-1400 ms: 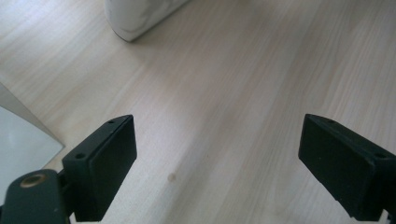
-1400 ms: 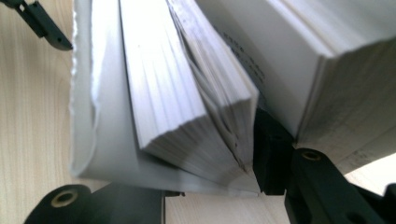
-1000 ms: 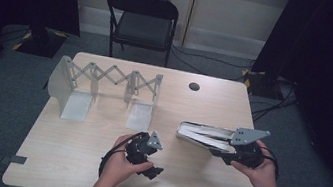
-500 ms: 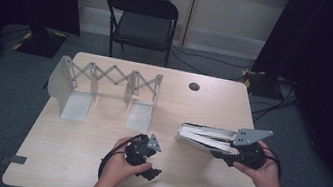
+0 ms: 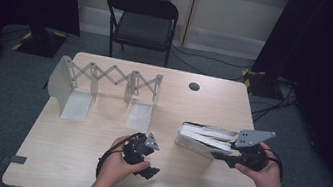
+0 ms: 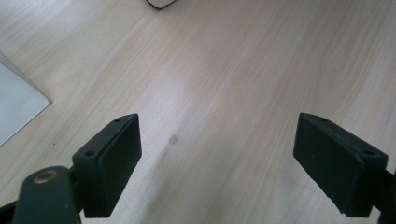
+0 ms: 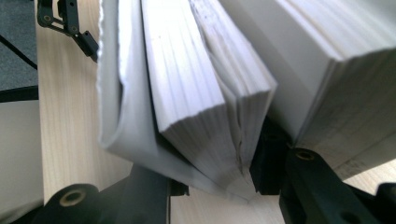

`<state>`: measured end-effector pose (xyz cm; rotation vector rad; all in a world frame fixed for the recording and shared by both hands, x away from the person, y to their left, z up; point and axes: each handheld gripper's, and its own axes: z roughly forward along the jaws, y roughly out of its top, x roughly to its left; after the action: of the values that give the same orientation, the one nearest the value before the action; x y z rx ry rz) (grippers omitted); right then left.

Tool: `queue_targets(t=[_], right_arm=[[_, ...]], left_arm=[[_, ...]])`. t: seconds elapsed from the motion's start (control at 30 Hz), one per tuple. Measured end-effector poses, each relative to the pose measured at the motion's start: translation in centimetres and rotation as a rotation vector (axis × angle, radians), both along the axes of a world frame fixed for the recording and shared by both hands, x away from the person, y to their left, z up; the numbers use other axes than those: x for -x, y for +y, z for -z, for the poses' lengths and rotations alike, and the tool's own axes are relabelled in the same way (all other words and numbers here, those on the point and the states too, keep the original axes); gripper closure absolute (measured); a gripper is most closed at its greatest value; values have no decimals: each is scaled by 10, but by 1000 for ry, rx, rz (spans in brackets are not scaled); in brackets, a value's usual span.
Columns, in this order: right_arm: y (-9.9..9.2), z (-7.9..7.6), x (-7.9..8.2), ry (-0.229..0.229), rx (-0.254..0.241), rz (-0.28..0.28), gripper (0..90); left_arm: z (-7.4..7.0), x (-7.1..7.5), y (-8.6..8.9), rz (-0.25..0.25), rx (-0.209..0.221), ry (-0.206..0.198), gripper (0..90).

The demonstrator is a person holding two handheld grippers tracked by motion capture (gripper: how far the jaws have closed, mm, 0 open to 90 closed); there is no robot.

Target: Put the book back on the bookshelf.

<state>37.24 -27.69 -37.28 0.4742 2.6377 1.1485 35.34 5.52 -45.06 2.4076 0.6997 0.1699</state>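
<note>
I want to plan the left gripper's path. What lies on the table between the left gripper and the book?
In the high view, bare wooden table lies between the left gripper and the book, whose pages the right gripper holds.

Beyond your left gripper, toward the far left of the pale wooden table (image 5: 91, 172), stands an accordion-style expanding rack (image 5: 108, 78) with translucent end panels. Farther off, past your right gripper, a small dark round disc (image 5: 194, 86) lies on the tabletop. Behind the table sits a black folding chair (image 5: 141, 21).
</note>
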Motion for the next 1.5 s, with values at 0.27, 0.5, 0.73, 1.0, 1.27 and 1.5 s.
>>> queue_targets(t=[0.27, 0.5, 0.73, 1.0, 1.27, 1.5], right_arm=[[-1, -3, 2, 13, -5, -18, 667], [-4, -5, 3, 24, -30, -30, 686], [-6, -6, 5, 32, -43, -37, 703], [-5, -9, 6, 43, -24, -43, 715], [-8, -10, 7, 61, -37, -59, 722], [-8, -12, 5, 82, -18, -45, 726]], left_arm=[[0, 1, -1, 6, -11, -3, 151], [0, 2, -3, 5, -5, -2, 152], [1, 2, -4, 12, -15, 5, 152], [2, 2, -4, 10, -12, 5, 154], [1, 2, -5, 10, -14, 7, 154], [2, 2, -5, 9, -16, 8, 155]])
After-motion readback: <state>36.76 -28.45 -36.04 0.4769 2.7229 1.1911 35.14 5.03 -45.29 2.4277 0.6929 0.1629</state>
